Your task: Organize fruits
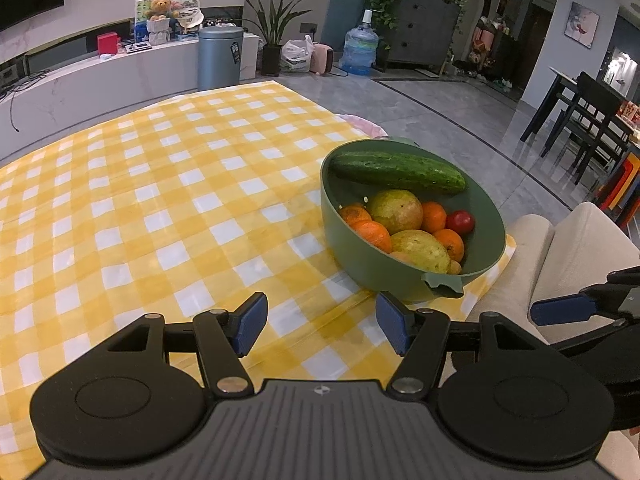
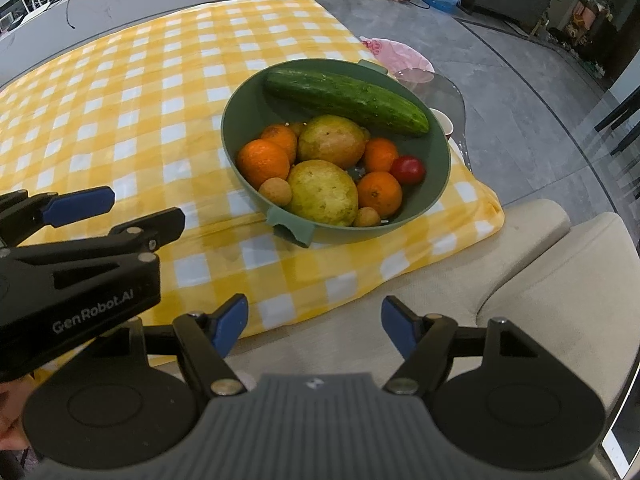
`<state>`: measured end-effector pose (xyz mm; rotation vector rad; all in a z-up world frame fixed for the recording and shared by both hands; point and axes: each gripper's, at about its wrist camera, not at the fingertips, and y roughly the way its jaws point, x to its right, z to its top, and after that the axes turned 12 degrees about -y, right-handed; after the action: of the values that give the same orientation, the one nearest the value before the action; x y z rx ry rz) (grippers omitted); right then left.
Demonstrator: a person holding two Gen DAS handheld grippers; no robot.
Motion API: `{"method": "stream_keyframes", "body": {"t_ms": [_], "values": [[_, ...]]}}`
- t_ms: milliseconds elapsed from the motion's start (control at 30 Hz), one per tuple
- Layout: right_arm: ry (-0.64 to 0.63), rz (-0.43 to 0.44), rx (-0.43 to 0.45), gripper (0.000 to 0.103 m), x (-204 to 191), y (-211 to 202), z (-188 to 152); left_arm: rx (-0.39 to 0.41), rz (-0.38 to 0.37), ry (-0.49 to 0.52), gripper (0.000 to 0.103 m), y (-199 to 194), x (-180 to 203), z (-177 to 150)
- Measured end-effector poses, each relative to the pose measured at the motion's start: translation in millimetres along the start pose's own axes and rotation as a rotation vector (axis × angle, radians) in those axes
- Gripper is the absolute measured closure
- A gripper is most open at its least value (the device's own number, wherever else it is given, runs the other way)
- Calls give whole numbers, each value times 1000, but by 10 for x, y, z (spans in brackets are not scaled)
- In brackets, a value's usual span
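Fingers on both grippers are spread apart and are holding nothing. The left gripper is hanging at the bottom of its view, over the yellow checked cloth. The right gripper is hanging at the bottom of its view, over the edge of the cloth and a pale cushion.

All the fruit is sitting in the green bowl, in the middle of the right view and at the right middle of the left view. Inside, a long cucumber is leaning along the far side. Two big yellow-green fruits are lying in the middle, touching each other. I think they are heavy and hard, and wide for the fingers, so a hold across the middle looks best. Oranges are crowding round them. They look round and a bit squashy, so they could roll or slip; a soft squeeze across the widest part should do. A small red fruit is shiny and may be slippery. Two little brown fruits look light and easy to pinch.

The bowl is resting on the cloth on the worktop, near its right corner. The fruit is already together in the bowl, so this could be a tidy end or a pile waiting for sorting.
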<state>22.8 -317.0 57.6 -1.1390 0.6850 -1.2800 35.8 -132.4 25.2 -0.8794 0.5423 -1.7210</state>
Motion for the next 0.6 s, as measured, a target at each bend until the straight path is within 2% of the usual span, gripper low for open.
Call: {"method": "stream_keyframes", "body": {"t_ms": [600], "values": [[-22, 35, -8, 31, -60, -3, 4, 52, -17, 37, 30, -81, 54, -13]]}}
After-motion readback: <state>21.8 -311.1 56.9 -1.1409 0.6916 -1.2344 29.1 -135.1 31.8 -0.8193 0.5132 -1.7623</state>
